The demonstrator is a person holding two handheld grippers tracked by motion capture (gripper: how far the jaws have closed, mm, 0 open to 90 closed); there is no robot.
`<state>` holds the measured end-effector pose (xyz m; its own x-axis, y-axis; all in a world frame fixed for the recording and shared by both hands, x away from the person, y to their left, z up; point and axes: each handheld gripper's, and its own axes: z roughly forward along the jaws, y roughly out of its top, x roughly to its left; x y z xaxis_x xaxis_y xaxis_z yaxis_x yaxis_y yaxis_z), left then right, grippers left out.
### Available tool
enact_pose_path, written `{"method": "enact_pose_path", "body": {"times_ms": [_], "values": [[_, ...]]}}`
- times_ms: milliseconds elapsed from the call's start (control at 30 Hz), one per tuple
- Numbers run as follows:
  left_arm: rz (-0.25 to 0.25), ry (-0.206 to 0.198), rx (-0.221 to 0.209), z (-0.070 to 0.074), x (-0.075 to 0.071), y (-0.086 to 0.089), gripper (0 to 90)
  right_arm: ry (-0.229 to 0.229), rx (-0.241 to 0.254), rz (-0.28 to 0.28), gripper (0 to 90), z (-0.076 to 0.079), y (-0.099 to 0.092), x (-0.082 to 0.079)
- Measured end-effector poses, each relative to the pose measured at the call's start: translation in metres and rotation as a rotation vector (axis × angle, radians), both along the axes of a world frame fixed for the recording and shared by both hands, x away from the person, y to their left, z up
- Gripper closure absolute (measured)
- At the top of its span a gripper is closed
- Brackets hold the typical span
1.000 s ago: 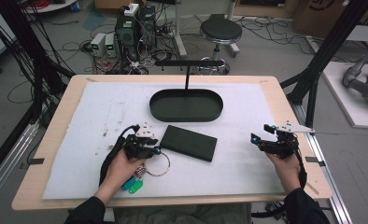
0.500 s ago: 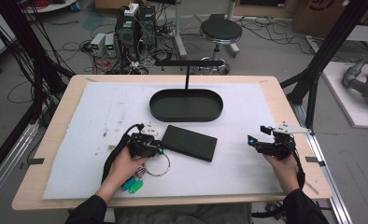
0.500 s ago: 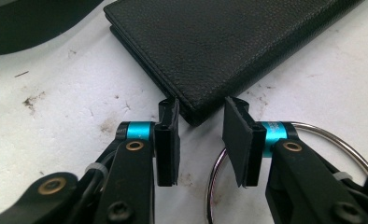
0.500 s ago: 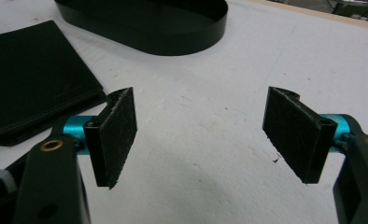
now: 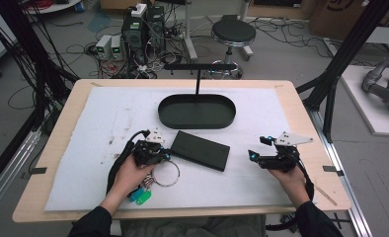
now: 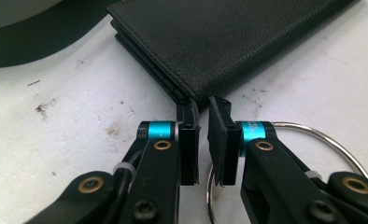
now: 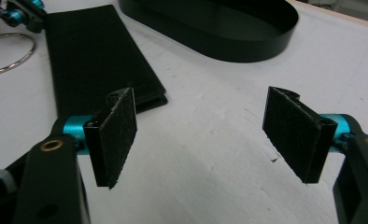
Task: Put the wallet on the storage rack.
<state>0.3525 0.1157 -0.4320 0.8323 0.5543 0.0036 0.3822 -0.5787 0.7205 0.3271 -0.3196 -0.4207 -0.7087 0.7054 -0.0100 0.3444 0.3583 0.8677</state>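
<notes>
L gripper [image 6: 203, 105] jaws just closed near-shut at wallet [image 5: 201, 149] corner, nothing pinched yet; R gripper [image 7: 205, 135] open, so I regrip.

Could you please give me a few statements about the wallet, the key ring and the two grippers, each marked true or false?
1. The black wallet lies inside the oval tray. False: it lies on the white mat in front of the tray.
2. The right gripper has its jaws wide apart with nothing between them. True.
3. The left gripper has its jaws spread wide. False: they are nearly together, their tips at the corner of the wallet, and they have just been closing.
4. A metal key ring lies on the mat beside the left gripper. True.
5. The tray holds a set of keys. False: it is empty.
</notes>
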Motion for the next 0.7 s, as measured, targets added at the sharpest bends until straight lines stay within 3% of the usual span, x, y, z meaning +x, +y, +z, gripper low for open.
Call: {"method": "enact_pose_path", "body": {"times_ms": [267, 400, 500, 700], "values": [[-0.009, 0.004, -0.021, 0.002, -0.002, -0.001, 82.8, -0.002, -0.033, 0.102, 26.4, -0.004, 0.021, -0.003], [-0.004, 0.010, -0.050, 0.003, -0.003, 0.000, 83.0, -0.026, -0.094, 0.181, 27.5, -0.008, 0.040, -0.008], [0.000, 0.011, -0.050, 0.004, -0.004, 0.000, 82.9, -0.028, -0.109, 0.194, 27.6, -0.010, 0.045, -0.009], [-0.004, 0.020, -0.074, 0.005, -0.005, -0.001, 83.2, -0.040, -0.190, 0.247, 30.8, -0.017, 0.064, -0.011]]}}
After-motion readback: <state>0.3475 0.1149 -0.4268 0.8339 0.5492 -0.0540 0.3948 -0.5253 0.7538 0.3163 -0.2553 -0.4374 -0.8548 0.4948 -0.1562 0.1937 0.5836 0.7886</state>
